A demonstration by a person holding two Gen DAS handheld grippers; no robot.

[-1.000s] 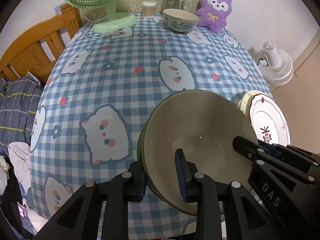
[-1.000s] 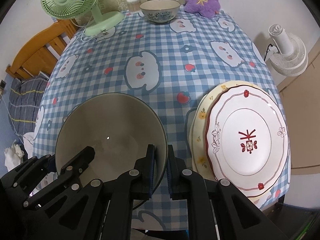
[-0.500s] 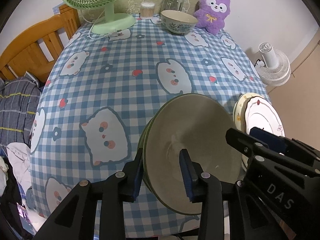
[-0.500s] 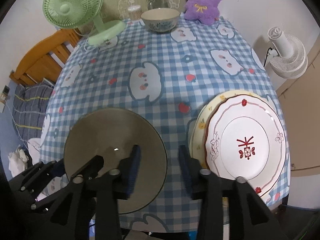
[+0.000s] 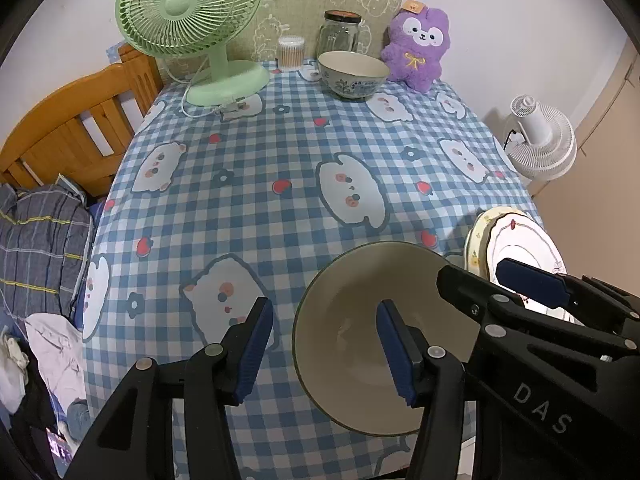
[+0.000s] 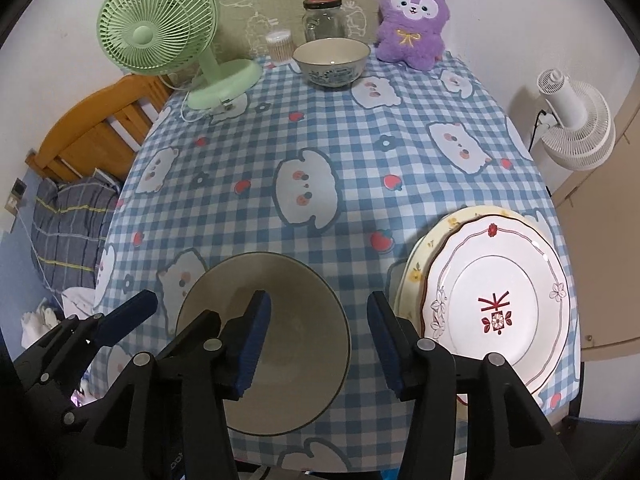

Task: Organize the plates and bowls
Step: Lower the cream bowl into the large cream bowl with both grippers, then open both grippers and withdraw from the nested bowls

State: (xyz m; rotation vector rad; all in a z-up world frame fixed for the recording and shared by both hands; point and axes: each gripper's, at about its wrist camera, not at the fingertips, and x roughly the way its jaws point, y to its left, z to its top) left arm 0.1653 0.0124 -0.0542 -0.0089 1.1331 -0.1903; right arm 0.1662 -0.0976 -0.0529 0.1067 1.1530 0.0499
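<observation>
A glossy, round olive-grey bowl (image 5: 352, 340) sits upright, mouth up, near the front edge of a table (image 5: 280, 152) draped in blue-and-white checked cloth printed with cartoon bears, strawberries and flowers. The bowl's smooth inside is plain, with a thin dark rim.

The left gripper (image 5: 324, 346) hangs over the bowl's left rim, its blue ribbed fingers (image 5: 254, 350) opening: one outside the rim, one over the inside, neither pressing on it. The right gripper (image 6: 318, 344) straddles the bowl's right rim, its fingers (image 6: 252, 344) likewise spreading and clear of the ceramic.

Just right of the bowl, a white scalloped plate (image 6: 500, 312) with a red line border and a red flower motif at its centre lies flat on a cream plate (image 6: 416, 268) with small yellow flowers.

At the far edge stand a smaller blue-patterned ceramic bowl (image 6: 331, 62), a lidded glass jar (image 6: 323, 20), a clear tub of cotton swabs (image 6: 280, 47), a pale green plastic desk fan (image 6: 160, 36) and a fuzzy purple plush toy (image 6: 412, 24). A white fan (image 6: 576, 128) stands beyond the table's right side.
</observation>
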